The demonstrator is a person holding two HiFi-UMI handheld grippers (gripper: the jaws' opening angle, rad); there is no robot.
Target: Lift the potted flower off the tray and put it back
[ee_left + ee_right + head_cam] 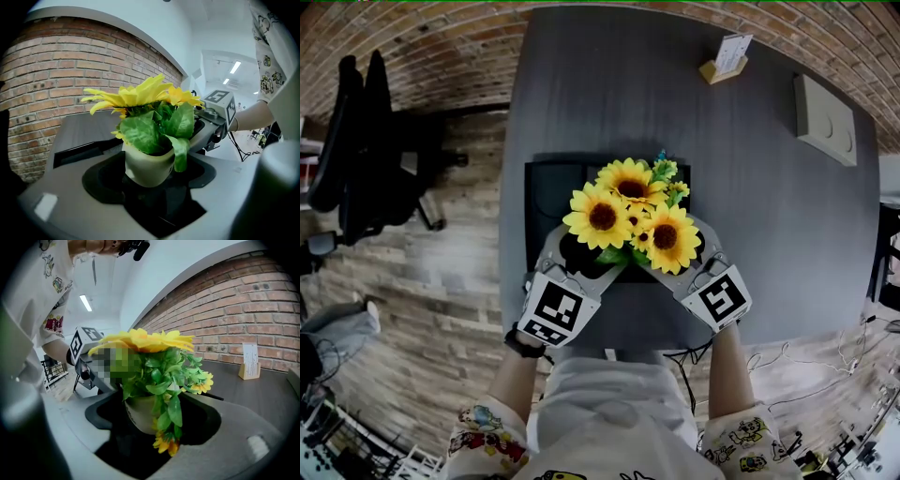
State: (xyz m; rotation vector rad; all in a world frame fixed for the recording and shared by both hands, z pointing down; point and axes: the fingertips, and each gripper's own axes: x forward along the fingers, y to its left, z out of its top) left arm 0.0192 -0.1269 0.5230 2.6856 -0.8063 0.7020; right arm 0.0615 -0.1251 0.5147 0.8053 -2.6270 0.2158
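Note:
A cream flower pot (147, 166) of yellow sunflowers (633, 211) and green leaves sits over the black tray (546, 187) on the dark grey table (769, 234). My left gripper (586, 255) holds it from the near left and my right gripper (675, 253) from the near right. In the left gripper view, the left gripper (150, 187) has its grey jaws round the pot, shut on it. The right gripper (150, 437) is shut on the same pot (140, 413). The blooms hide the pot's base, so I cannot tell whether it touches the tray.
A card in a wooden holder (727, 58) stands at the table's far side, and a flat grey box (825, 117) lies at the far right. A black office chair (356, 141) stands on the wooden floor to the left. Cables (769, 361) trail on the floor at the right.

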